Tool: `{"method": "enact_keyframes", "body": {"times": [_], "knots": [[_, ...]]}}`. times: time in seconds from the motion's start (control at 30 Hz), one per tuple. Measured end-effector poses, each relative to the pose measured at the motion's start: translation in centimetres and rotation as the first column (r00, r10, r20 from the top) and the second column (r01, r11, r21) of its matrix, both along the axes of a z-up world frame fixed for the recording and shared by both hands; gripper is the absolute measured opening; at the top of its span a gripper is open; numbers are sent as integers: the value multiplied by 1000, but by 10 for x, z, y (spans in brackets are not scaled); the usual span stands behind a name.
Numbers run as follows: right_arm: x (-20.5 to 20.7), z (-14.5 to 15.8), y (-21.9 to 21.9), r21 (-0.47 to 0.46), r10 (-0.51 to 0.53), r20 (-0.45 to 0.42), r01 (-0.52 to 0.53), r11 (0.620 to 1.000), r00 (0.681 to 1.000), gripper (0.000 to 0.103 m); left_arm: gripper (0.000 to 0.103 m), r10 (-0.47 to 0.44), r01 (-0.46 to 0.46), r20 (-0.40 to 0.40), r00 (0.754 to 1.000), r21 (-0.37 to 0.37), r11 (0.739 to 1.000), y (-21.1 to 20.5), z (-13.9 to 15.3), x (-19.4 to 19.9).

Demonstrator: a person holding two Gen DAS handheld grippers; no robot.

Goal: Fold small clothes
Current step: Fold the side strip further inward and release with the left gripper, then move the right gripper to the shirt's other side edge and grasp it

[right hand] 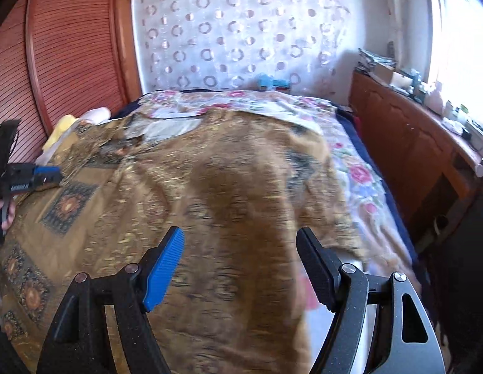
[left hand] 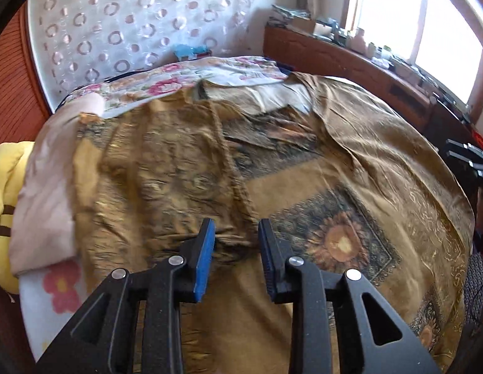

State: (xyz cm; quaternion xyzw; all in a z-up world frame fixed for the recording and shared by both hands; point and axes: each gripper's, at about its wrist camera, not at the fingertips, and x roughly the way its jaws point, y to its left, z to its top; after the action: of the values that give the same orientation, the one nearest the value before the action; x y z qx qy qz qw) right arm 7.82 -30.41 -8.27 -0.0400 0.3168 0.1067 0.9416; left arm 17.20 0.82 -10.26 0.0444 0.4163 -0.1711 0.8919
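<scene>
A large golden-brown patterned cloth [left hand: 303, 187] with sunflower squares lies spread over the bed; it also shows in the right wrist view [right hand: 229, 187]. A raised ridge of the cloth [left hand: 232, 171] runs from the far side down to my left gripper [left hand: 236, 227], whose jaws stand a moderate gap apart around the bunched fold, not clamped. My right gripper [right hand: 240, 237] is wide open and empty just above the cloth near its right part. The left gripper also appears in the right wrist view [right hand: 45, 174] at the far left, low over the cloth.
A floral bedsheet [right hand: 360, 171] lies under the cloth. A pink pillow [left hand: 45, 187] and a yellow plush [left hand: 7, 171] sit at the left. A wooden cabinet [right hand: 413, 143] with clutter runs along the right, below a bright window. A wooden wardrobe [right hand: 64, 50] stands at the left.
</scene>
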Motion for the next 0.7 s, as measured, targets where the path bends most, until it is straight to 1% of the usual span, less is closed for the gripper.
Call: {"method": "enact_keyframes", "body": {"times": [0.07, 0.13, 0.2, 0.33, 0.37, 0.43, 0.47, 0.5, 0.63, 0.7], "knots": [[4, 2, -9, 1, -18, 4, 18, 1000, 1000, 76, 30, -11, 11, -6, 1000, 0, 1000, -4, -3, -2], [6, 3, -13, -5, -36, 7, 36, 999, 999, 76, 30, -16, 16, 7, 1000, 27, 1000, -9, -5, -5], [10, 2, -17, -12, -57, 7, 57, 998, 998, 76, 36, -25, 25, 10, 1000, 42, 999, -12, -5, -8], [22, -5, -19, -28, -86, -9, 86, 996, 996, 75, 37, -41, 41, 12, 999, 49, 998, -14, -5, -11], [25, -8, -20, -31, -95, -19, 94, 995, 995, 71, 37, -44, 43, 12, 999, 49, 998, -15, -5, -11], [32, -11, -24, -30, -108, -39, 107, 994, 993, 70, 37, -52, 51, 12, 999, 51, 997, -16, -5, -12], [35, -14, -26, -28, -116, -50, 115, 993, 992, 67, 37, -56, 56, 13, 998, 54, 997, -17, -4, -13], [38, -15, -29, -21, -121, -64, 120, 993, 991, 62, 37, -61, 60, 13, 998, 55, 997, -19, -5, -12], [50, -17, -43, 14, -142, -113, 144, 989, 983, 57, 37, -80, 79, 12, 997, 55, 995, -22, -5, -12], [55, -18, -49, 33, -147, -141, 153, 988, 979, 48, 38, -80, 79, 11, 997, 52, 995, -22, -5, -12]]}}
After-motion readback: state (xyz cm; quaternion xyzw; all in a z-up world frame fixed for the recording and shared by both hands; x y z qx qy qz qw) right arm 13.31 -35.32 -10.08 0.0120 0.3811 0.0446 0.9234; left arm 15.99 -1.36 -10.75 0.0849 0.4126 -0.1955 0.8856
